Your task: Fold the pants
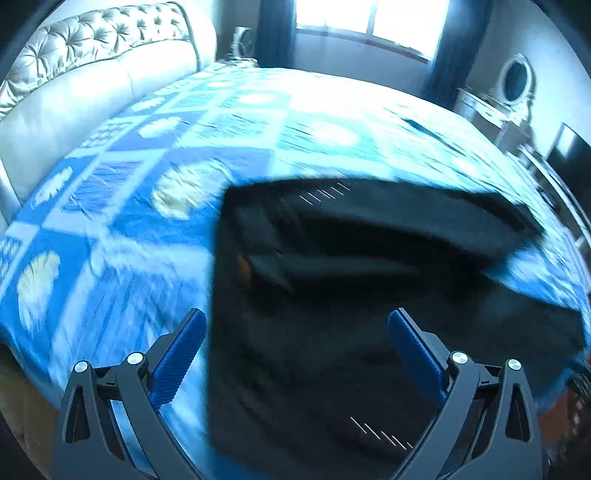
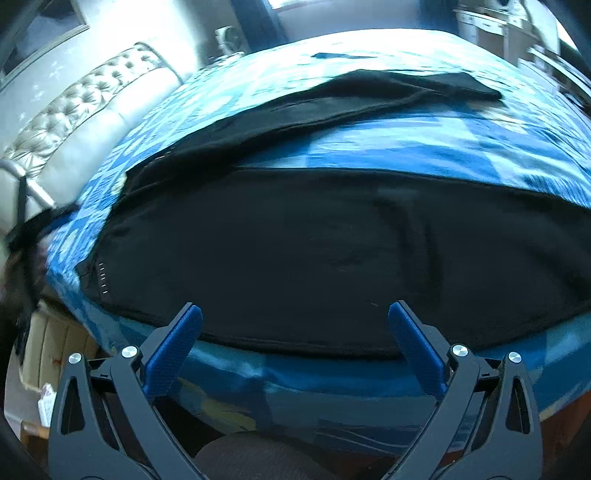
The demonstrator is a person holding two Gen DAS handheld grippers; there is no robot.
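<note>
Black pants [image 2: 314, 254] lie spread on a blue patterned bedspread [image 2: 424, 147], with one leg [image 2: 369, 92] stretching toward the far side of the bed. In the left wrist view the pants [image 1: 332, 295] fill the lower middle, blurred by motion. My left gripper [image 1: 295, 325] is open and empty, just above the pants near their left edge. My right gripper [image 2: 295, 317] is open and empty, over the near edge of the pants at the bed's front.
A tufted cream headboard [image 1: 92, 48] runs along the left. A window [image 1: 362, 22] with dark curtains is at the far end. A white dresser with an oval mirror [image 1: 513, 81] stands at the right. The bedspread [image 1: 184, 147] left of the pants is bare.
</note>
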